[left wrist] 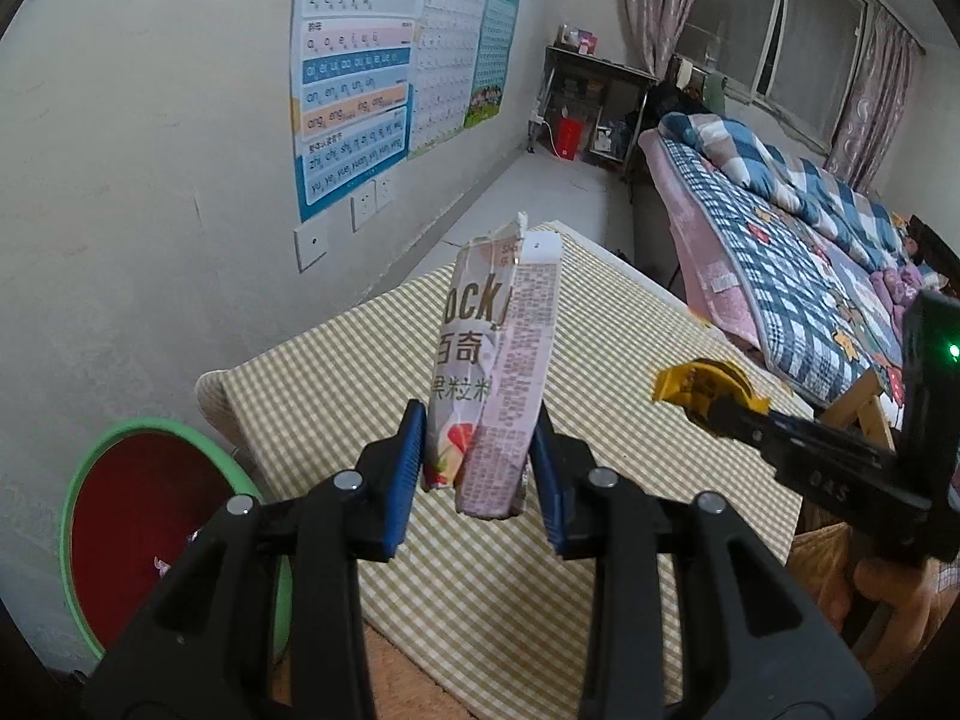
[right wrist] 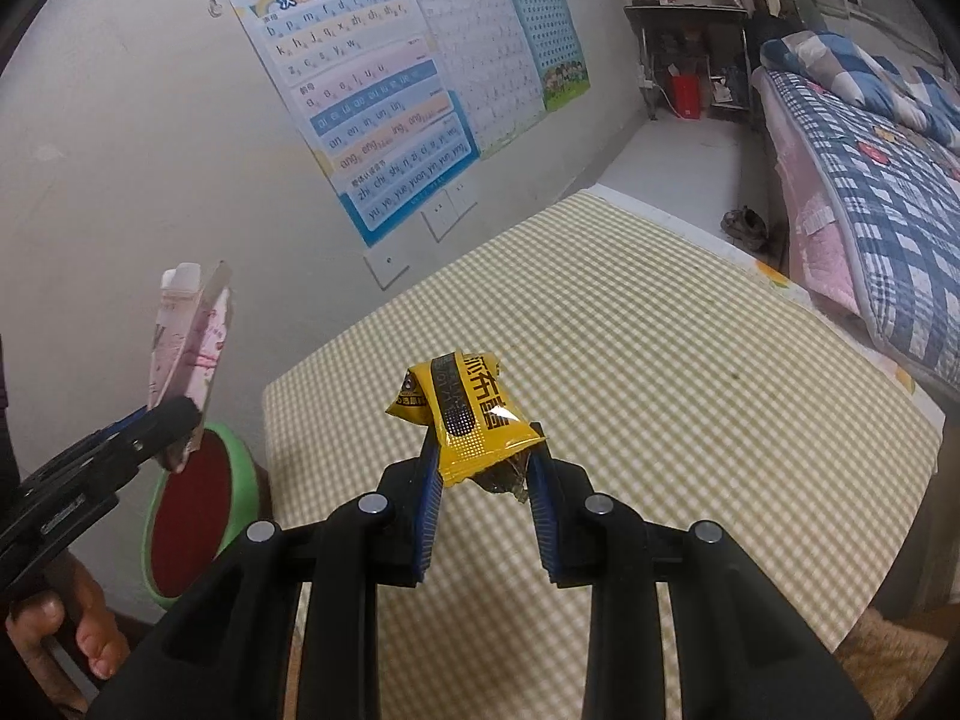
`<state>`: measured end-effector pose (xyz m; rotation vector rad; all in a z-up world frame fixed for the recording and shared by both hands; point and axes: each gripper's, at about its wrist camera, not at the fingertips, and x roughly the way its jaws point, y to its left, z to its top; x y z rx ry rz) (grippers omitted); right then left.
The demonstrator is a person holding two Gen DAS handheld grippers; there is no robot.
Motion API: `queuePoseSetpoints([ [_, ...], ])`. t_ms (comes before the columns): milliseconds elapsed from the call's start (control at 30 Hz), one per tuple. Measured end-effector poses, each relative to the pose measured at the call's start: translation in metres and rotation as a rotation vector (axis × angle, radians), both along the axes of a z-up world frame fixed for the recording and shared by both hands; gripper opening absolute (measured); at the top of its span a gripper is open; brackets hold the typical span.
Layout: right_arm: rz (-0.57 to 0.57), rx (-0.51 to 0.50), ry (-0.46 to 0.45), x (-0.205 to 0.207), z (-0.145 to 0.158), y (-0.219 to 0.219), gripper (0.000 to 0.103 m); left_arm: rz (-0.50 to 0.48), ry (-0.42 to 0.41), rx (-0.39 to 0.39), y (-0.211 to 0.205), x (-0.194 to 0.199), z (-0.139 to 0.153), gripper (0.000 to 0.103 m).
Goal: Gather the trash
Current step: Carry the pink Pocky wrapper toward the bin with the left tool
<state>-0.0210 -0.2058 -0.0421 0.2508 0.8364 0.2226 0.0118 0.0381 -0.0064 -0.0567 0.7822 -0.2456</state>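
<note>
The left gripper (left wrist: pixel 480 468) was pinching a torn pink snack box (left wrist: pixel 495 372) by its lower end, the blue pads (left wrist: pixel 408 468) pressed against both sides so that the box stood nearly upright above the table. The right gripper (right wrist: pixel 483 480) was clamped on a crumpled yellow wrapper (right wrist: pixel 465 414), which stuck up from between the jaws (its printed side faced the camera). Both pieces of trash were held in the air over a table with a green-checked cloth (right wrist: pixel 630 360). Just beside the table's left corner, on the floor against the wall, stood a green-rimmed bin (left wrist: pixel 108 528) with a red inside. Farther off, learning charts (right wrist: pixel 372 102) hung on the wall, and a bed with a blue plaid quilt (left wrist: pixel 798 228) lay under the window.
</note>
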Motion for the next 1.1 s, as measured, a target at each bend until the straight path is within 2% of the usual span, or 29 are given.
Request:
queuePoseSetpoints([
  [567,-0.014,0.023,-0.041,-0.026,0.023,0.017,0.027,0.021,-0.020,-0.011,0.012,-0.010,0.003,0.033],
  [1100,0.018,0.005,-0.045,-0.032,0.025,0.035,0.028,0.063,-0.014,-0.009,0.024,-0.011,-0.002,0.033],
])
